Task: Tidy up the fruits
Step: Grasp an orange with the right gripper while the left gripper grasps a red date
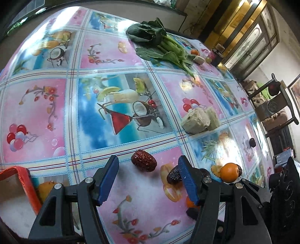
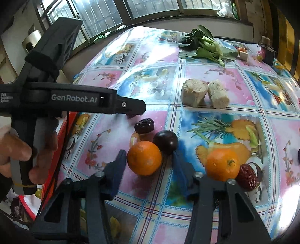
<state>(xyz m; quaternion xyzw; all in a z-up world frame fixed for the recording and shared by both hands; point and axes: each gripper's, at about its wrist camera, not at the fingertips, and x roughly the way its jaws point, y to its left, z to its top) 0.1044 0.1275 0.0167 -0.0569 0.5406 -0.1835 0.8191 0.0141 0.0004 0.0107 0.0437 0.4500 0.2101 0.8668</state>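
Greens (image 1: 159,42) – 2 cake blocks (image 1: 196,120)

You're in a lived-in home, likely a dining room. The surface (image 1: 116,62) wears a glossy fruit-print oilcloth; beyond its far edge stand barred windows (image 2: 105,11), and past the leafy greens (image 1: 161,43) are a gilt glass-door cabinet (image 1: 249,37) and a carved wooden chair (image 1: 277,105).

A table (image 2: 215,187) under a glossy oilcloth (image 1: 46,116) printed with pink and blue fruit panels fills the room's middle. Barred windows (image 2: 105,13) run behind it (daylight glares off the cloth). A gold-framed glass cabinet (image 1: 249,37) and a dark wooden chair (image 1: 277,105) stand beside pale walls.
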